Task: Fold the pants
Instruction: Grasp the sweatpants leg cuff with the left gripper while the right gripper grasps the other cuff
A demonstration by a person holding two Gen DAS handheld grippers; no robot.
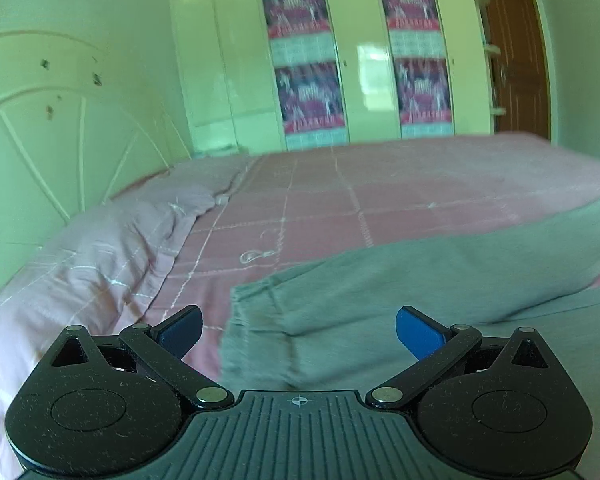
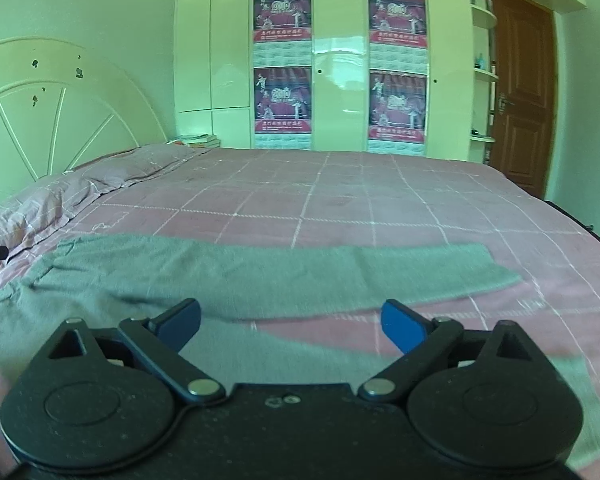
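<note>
Pants of soft grey-green knit cloth lie spread flat on the bed with its pink sheet crossed by thin white lines, and every place below is given from them. Their waistband end points toward the pale pink pillow at the white arched headboard, and the two legs run away from it toward the foot of the bed, the far leg ending in a straight hem and the near leg passing under the right gripper. That gripper stands wide open above the near leg with nothing between its blue pads. The left gripper is open as well, empty, hovering over the waistband corner on the pillow side of the pants. The step in hand looks like the first fold, laying one leg over the other. To do it well, I would bring each gripper down onto the near edge, the left at the waistband, the right further along the near leg, pinch only the top garment and not the sheet beneath, then lift both together and carry the near leg across until its edge meets the far leg's edge. Uneven lifting would likely skew the seam, and the loose knit may sag between the two grips.
</note>
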